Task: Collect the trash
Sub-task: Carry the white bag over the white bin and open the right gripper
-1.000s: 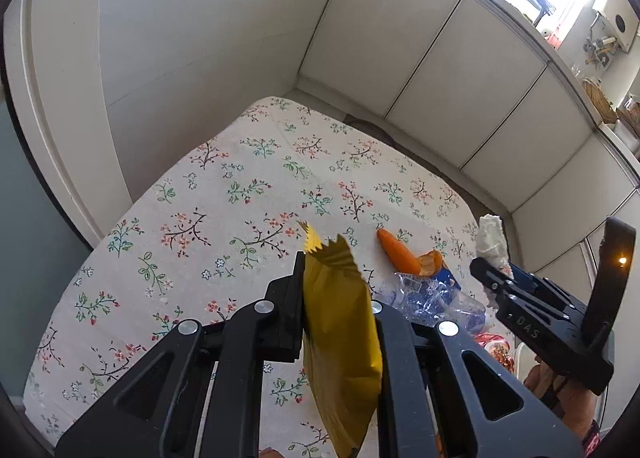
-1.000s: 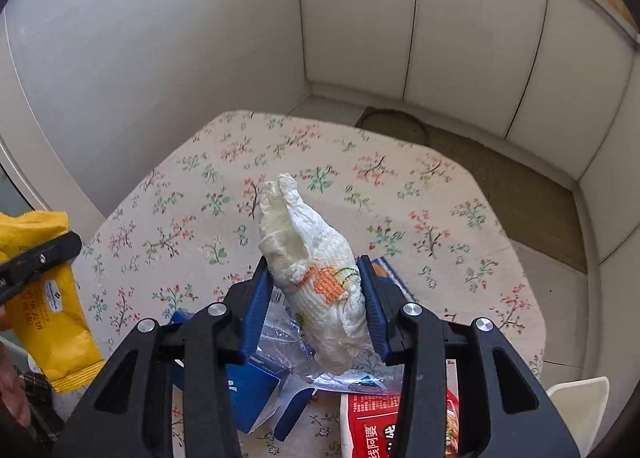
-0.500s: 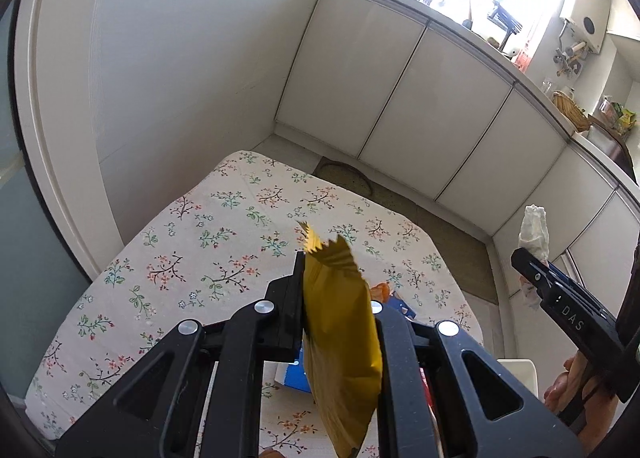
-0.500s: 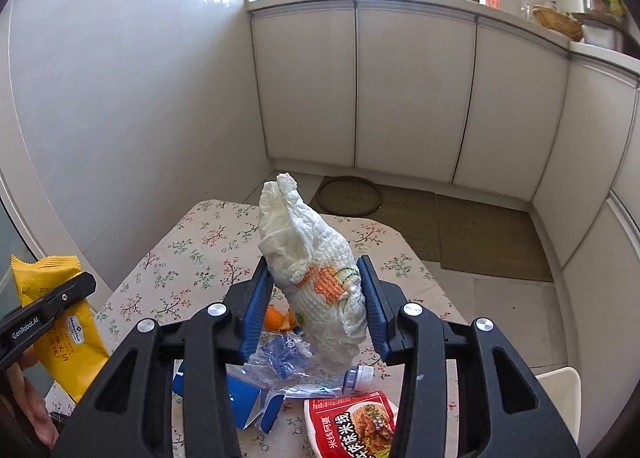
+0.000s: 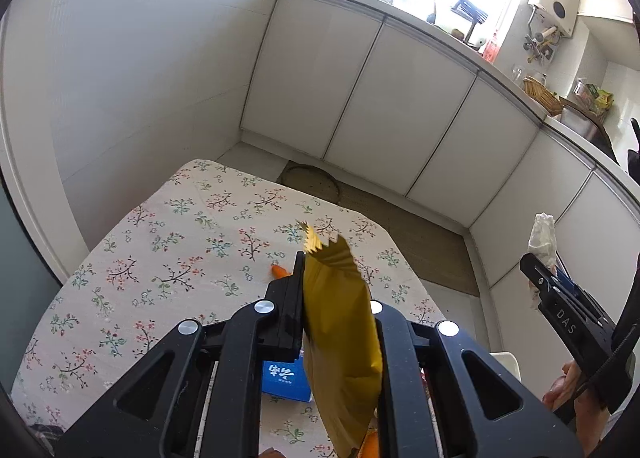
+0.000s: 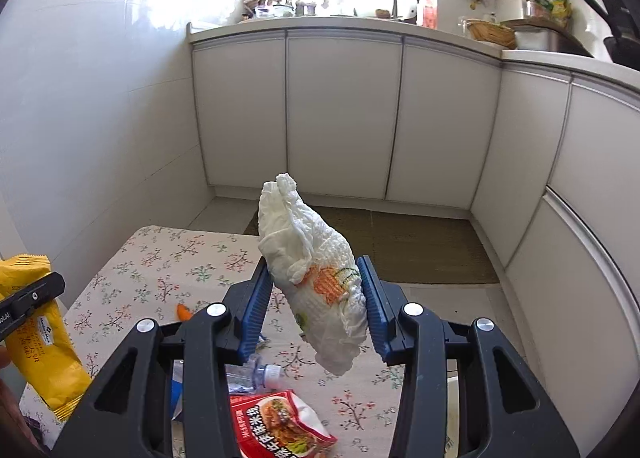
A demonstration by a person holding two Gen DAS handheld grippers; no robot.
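The left gripper (image 5: 336, 298) is clamped almost shut on a yellow snack wrapper (image 5: 340, 330), which stands up between its jaws with the torn, jagged edge on top and the rest hanging down past the fingers. The right gripper (image 6: 316, 298) holds a crumpled paper towel (image 6: 316, 278) with an orange print, its blue pads (image 6: 256, 306) pressed into both sides, so the jaws stand about half open around the wad. Both pieces are lifted clear of the table (image 5: 168, 258) with its flowered cloth, which lies below and ahead of the grippers. So two pieces of trash are picked up, but neither is thrown away yet, and no bin can be seen in either view. More is left on the table: below the right gripper lie a red food packet (image 6: 280, 426) and a crushed clear plastic bottle (image 6: 256, 374), under the left gripper a blue carton (image 5: 286, 378), and just ahead of it a scrap of orange peel (image 5: 278, 271). By my judgement the task is at an early to middle stage: the held pieces need dropping off, then the rest collecting.
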